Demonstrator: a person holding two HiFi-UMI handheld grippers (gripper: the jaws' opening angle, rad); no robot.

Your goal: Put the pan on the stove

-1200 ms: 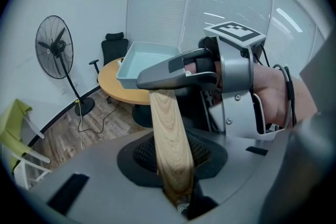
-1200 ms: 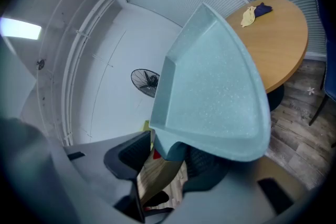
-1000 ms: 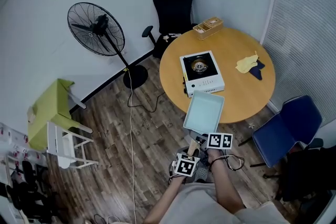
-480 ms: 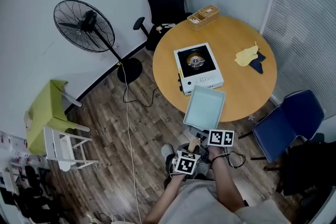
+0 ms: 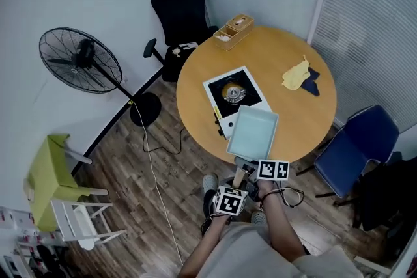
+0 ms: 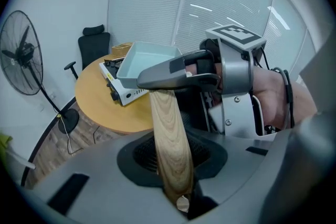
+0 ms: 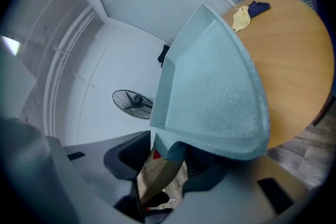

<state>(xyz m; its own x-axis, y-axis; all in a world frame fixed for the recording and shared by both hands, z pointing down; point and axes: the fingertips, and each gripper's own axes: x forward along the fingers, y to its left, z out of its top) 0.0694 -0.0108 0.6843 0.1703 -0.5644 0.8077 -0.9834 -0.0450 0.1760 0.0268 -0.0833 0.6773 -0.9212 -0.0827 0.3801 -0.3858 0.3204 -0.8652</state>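
Observation:
A square pale teal pan [image 5: 252, 133] with a wooden handle [image 5: 240, 176] hangs level over the near edge of the round wooden table [image 5: 293, 120]. Its far left corner overlaps the near right corner of the white portable stove [image 5: 232, 96]. Both grippers hold the handle. My left gripper [image 5: 238, 184] is shut on its rear end, seen as the wooden handle [image 6: 170, 144] running between the jaws. My right gripper [image 5: 253, 167] is shut on it close to the pan [image 7: 215, 92], where the handle [image 7: 160, 176] enters the jaws.
A yellow cloth [image 5: 296, 75] and a dark cloth lie at the table's right. A wooden box [image 5: 234, 29] stands at the far edge. Around the table are a black office chair [image 5: 179, 16], a blue chair [image 5: 355, 143] and a standing fan [image 5: 81, 62] with its cord on the floor.
The table and stove have drawn closer and shifted left in the head view. The pan now reaches over the table edge and the stove's near corner. Both grips look unchanged.

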